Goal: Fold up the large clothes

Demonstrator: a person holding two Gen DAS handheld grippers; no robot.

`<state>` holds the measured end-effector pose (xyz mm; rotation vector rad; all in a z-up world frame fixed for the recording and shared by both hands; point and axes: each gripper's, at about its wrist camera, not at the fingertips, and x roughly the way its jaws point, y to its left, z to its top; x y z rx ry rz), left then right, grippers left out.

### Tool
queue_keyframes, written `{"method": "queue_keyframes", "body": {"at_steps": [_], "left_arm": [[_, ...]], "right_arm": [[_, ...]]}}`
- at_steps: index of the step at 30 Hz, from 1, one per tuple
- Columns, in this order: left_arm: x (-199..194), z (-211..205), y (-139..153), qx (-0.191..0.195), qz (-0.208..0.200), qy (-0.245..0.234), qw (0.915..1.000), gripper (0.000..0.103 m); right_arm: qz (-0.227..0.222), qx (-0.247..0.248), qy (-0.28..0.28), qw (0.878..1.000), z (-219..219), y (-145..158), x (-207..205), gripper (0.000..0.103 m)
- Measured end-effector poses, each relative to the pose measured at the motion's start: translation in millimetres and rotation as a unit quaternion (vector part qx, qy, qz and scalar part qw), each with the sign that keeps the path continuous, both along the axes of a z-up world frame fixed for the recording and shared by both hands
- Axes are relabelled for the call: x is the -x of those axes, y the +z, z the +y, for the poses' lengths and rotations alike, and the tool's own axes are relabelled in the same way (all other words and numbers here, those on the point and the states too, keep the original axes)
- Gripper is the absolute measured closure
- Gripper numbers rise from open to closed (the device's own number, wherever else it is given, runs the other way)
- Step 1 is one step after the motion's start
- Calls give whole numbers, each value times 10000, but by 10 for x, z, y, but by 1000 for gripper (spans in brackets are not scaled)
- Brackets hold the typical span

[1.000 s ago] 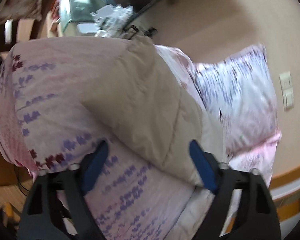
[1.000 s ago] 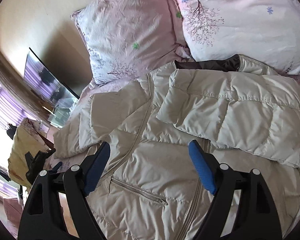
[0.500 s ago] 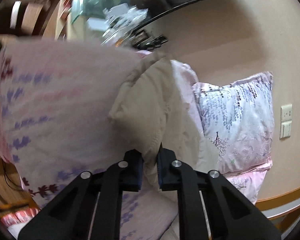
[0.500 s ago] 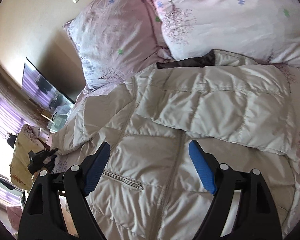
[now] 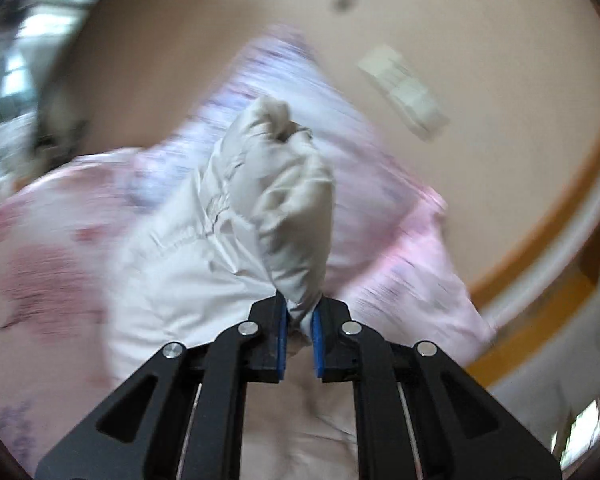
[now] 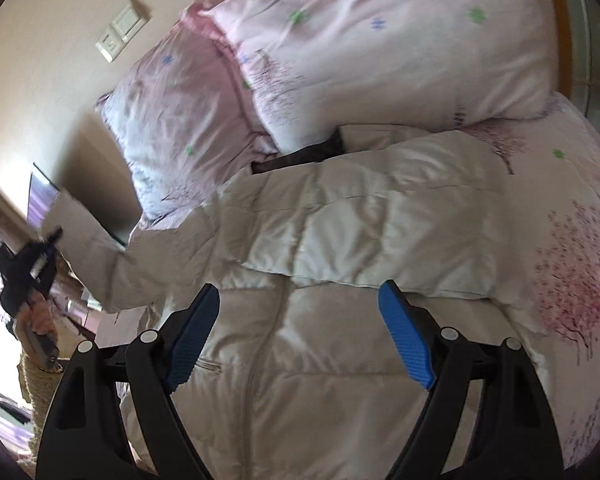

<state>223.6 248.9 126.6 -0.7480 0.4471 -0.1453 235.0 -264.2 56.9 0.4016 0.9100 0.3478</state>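
The left gripper (image 5: 299, 322) pinches the sleeve cuff (image 5: 284, 184) of the cream puffer jacket (image 6: 340, 280), lifted off the bed; the right gripper (image 6: 300, 340) hovers open above the zipped front. Soft, light and probably slippery, the jacket seems best gripped at seams; pillows (image 6: 380, 48) lie beyond.

Cream puffer jacket (image 6: 340, 280) flat on bed, one sleeve (image 5: 284, 200) lifted

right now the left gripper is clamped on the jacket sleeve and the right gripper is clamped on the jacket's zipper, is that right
Not quite. The left gripper is clamped on the jacket sleeve, as the left wrist view shows. But the right gripper is not clamped on anything: in the right wrist view its jaws stand wide open above the jacket, with the zipper lying untouched on the bed below them.
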Motion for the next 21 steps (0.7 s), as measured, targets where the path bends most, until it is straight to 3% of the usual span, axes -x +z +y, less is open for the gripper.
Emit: {"method": "queue_keyframes", "body": {"at_steps": [3,8,13,16,18,19,21], "left_arm": [[-296,-679,132,-287,-162,-778,9964,93],[-578,-1766,84,-749,-235,-1950,9776,93],[-784,-2666,-311,-1242,263,-2912,9482,93],[-866,-3078,-702,-1748,775,-3333,9232,87],[-877,-3212,-891,-1922,961,-3533,9105,70],[-829,-3290,-1016,-2014,1074,-3708,9002,62],[-826,-3372,-1116,-2143,1142,-3879,8891,31]], "right_arm": [[45,-39,-207,9998,-178,-42,29,20],[113,-46,-566,9983,-437,-120,60,20],[150,12,-872,9961,-629,-180,64,20],[213,-57,-985,9949,-722,-229,41,20],[241,-96,-1014,9945,-728,-244,10,20],[254,-126,-999,9946,-715,-243,-28,20],[278,-246,-907,9952,-656,-235,-109,20]]}}
